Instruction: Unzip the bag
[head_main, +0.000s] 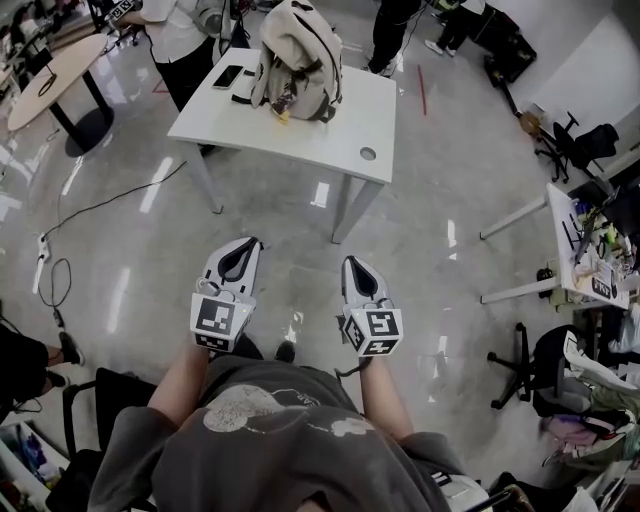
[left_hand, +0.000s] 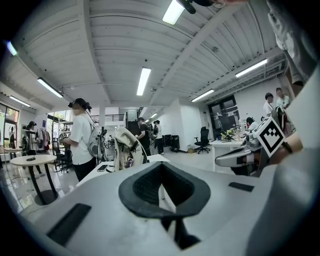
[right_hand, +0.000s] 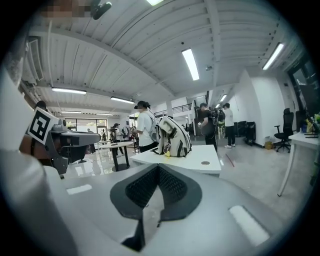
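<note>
A beige backpack (head_main: 296, 60) stands upright on a white table (head_main: 340, 135) some way ahead of me; it also shows small and distant in the left gripper view as the backpack (left_hand: 125, 149) and in the right gripper view as the backpack (right_hand: 172, 137). My left gripper (head_main: 241, 253) and right gripper (head_main: 357, 268) are held side by side close to my body over the floor, well short of the table. Both are shut with nothing between their jaws.
A phone (head_main: 228, 76) lies on the table left of the backpack. A person in white (head_main: 180, 35) stands behind the table's left end, others farther back. A round table (head_main: 55, 75) is at left; desks and office chairs (head_main: 580, 150) crowd the right. A cable (head_main: 90, 215) crosses the floor.
</note>
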